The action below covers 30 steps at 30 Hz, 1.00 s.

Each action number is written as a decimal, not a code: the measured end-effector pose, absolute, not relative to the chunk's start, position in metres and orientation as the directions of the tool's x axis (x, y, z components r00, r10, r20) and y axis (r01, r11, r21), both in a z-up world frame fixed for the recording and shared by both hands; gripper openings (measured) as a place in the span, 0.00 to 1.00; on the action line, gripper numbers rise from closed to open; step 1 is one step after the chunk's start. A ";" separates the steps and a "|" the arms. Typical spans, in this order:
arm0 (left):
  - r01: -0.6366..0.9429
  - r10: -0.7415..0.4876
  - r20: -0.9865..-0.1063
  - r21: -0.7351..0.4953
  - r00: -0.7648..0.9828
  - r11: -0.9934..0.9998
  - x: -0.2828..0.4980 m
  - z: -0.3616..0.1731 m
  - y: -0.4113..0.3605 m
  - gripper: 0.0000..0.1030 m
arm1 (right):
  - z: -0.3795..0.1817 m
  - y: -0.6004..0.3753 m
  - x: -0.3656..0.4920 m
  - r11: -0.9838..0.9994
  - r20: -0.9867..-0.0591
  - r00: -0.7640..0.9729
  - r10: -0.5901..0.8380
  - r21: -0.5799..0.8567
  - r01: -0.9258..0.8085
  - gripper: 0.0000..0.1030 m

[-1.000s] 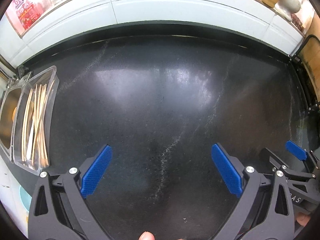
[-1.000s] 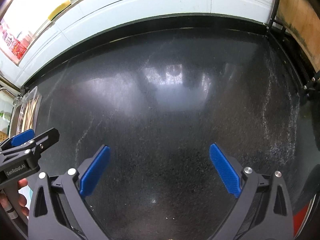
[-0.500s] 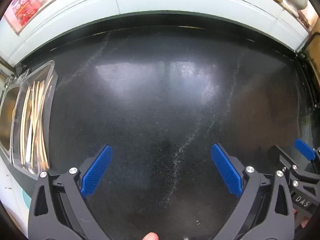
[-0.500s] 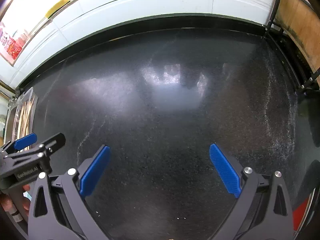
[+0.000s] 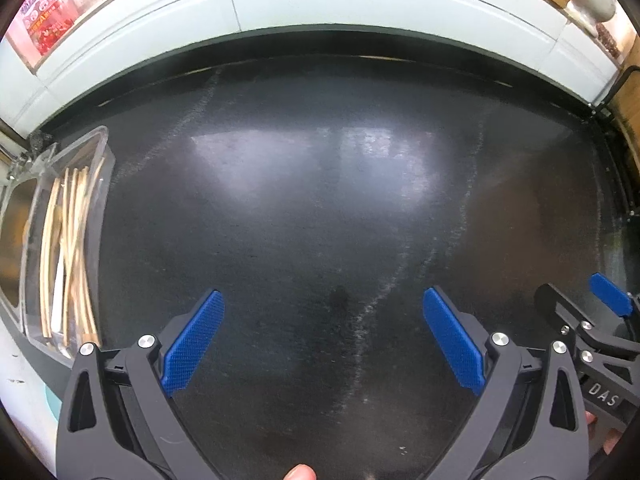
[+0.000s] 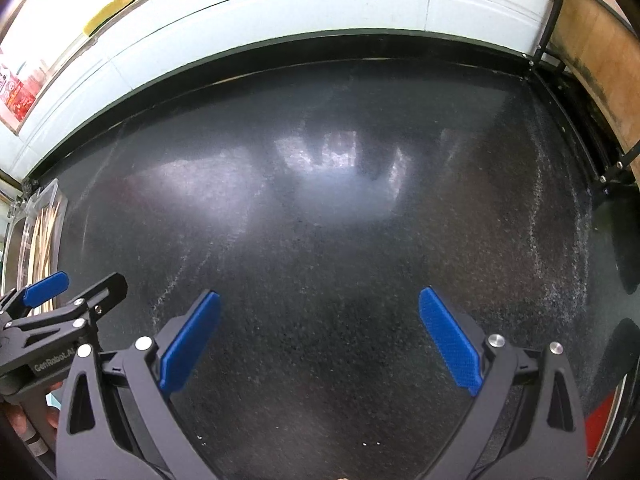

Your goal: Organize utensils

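Observation:
A clear plastic tray [image 5: 98,148] at the far left of the black counter [image 5: 320,208] holds several pale wooden chopsticks [image 5: 70,248]. My left gripper [image 5: 320,340] hovers open over bare counter, to the right of the tray, nothing between its blue pads [image 5: 192,344]. My right gripper [image 6: 318,340] is also open and empty over the counter. Each gripper shows at the edge of the other's view: the right gripper [image 5: 592,312] and the left gripper [image 6: 68,296]. The tray [image 6: 40,200] also appears at the left edge of the right wrist view.
A white tiled wall [image 5: 320,0] runs behind the counter. A black wire rack [image 6: 560,40] with a wooden board [image 6: 600,40] stands at the right end. A metal basin [image 5: 12,240] lies left of the tray. Something red [image 6: 600,420] sits at the lower right.
Both grippers have shifted slightly over the counter and stayed open. The tray has moved a little within the left wrist view.

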<state>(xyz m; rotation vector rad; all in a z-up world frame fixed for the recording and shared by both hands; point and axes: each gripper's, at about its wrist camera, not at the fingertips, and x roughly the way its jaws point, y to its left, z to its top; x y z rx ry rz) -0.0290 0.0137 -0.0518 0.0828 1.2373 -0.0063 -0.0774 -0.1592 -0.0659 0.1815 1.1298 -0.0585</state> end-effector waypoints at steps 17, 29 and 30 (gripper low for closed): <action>0.023 0.057 -0.952 0.067 0.301 0.998 -0.029 -0.061 0.033 0.94 | -0.066 -0.134 -0.068 0.993 -0.905 0.422 0.043 0.086 0.083 0.93; 0.023 0.044 -0.956 0.053 0.290 0.998 -0.031 -0.062 0.035 0.94 | -0.066 -0.131 -0.074 0.995 -0.908 0.419 0.024 0.064 0.081 0.93; 0.022 0.045 -0.956 0.054 0.290 0.998 -0.031 -0.062 0.035 0.94 | -0.066 -0.131 -0.074 0.995 -0.908 0.419 0.024 0.063 0.081 0.93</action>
